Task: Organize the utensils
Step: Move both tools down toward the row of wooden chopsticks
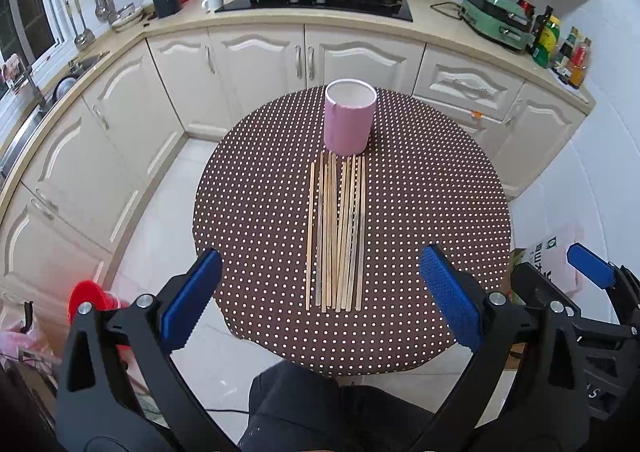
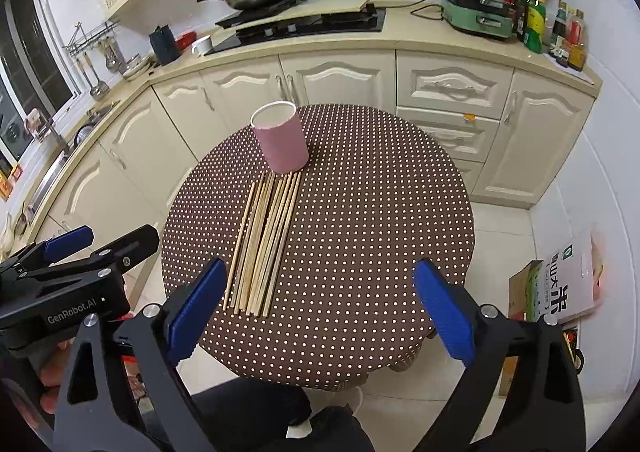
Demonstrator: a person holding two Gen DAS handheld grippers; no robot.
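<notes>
Round bench (image 1: 440,212) with brown polka-dot cloth, standing in a kitchen. Pink cup (image 1: 350,117) upright near the far edge, empty inside as far as visible. Chopsticks (image 1: 337,232) lie in a loose flat row mid-bench, far tips just beside the cup's base, near ends short of the near edge. Left claw (image 1: 320,292) wide open, nothing in it, hovering over the near rim. Right claw (image 2: 320,300) also wide open, empty, chopsticks' near ends just beside its left pad. Bare cloth on both sides of the row, more on the right. Cabinets (image 1: 256,64) close behind the bench; rice bag (image 2: 568,280) on floor at right; red bowl-like item (image 1: 86,298) on floor at left. Person's dark-clad knees (image 1: 296,408) under the near edge.
</notes>
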